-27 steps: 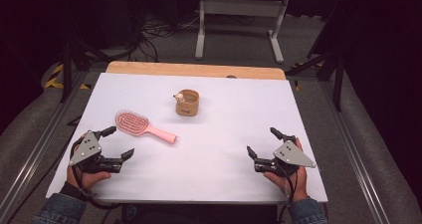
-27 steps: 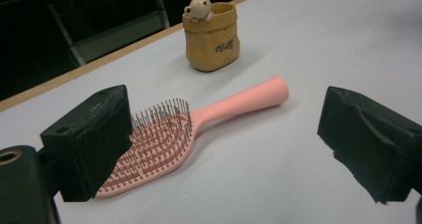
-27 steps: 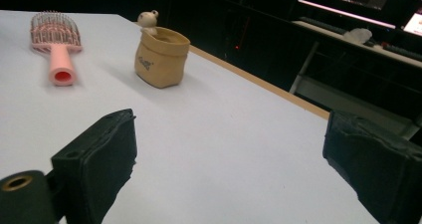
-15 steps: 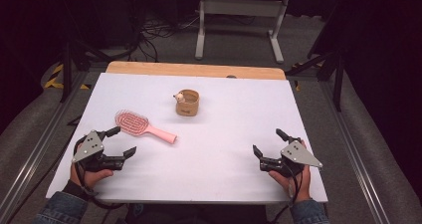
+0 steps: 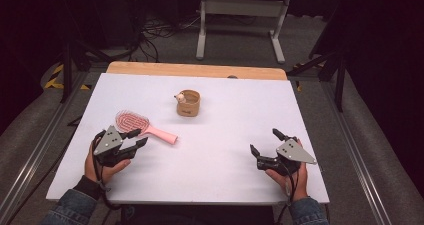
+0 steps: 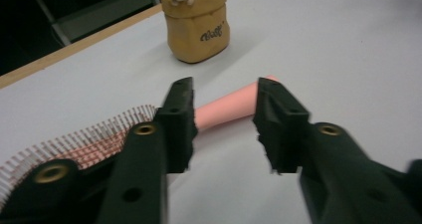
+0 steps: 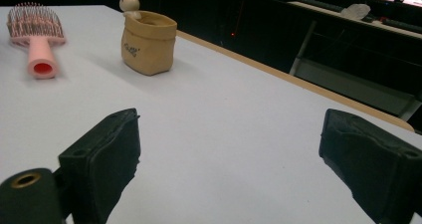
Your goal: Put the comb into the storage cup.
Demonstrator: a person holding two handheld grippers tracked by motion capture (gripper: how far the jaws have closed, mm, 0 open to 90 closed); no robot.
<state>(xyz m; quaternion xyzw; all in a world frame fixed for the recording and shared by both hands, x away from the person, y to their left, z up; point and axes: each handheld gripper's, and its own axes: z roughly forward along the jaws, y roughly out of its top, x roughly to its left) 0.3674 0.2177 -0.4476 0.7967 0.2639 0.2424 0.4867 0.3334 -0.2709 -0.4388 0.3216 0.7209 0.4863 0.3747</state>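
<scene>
Left claw (image 5: 134, 140) spread, low over table (image 5: 225, 135), jaws flanking pink brush (image 5: 145, 126) handle without touching; likely lined up to pinch it. Brush lies flat at table's left, handle toward centre. Tan pot (image 5: 188, 103) stands beyond, mid-table. Right claw (image 5: 265, 146) spread wide, idle near right edge, grips nothing.

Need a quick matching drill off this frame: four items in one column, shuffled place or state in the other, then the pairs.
Items
1. pink hairbrush
2. tan pouch-shaped cup
3. left tongs
4. right tongs

Descriptions
A. open over bare table, near the right edge
B. upright near mid-table, small figure on its rim
C. lying flat, handle pointing toward the table's middle
D. open, jaws either side of the brush handle in the left gripper view

Pairs: 1-C, 2-B, 3-D, 4-A
</scene>
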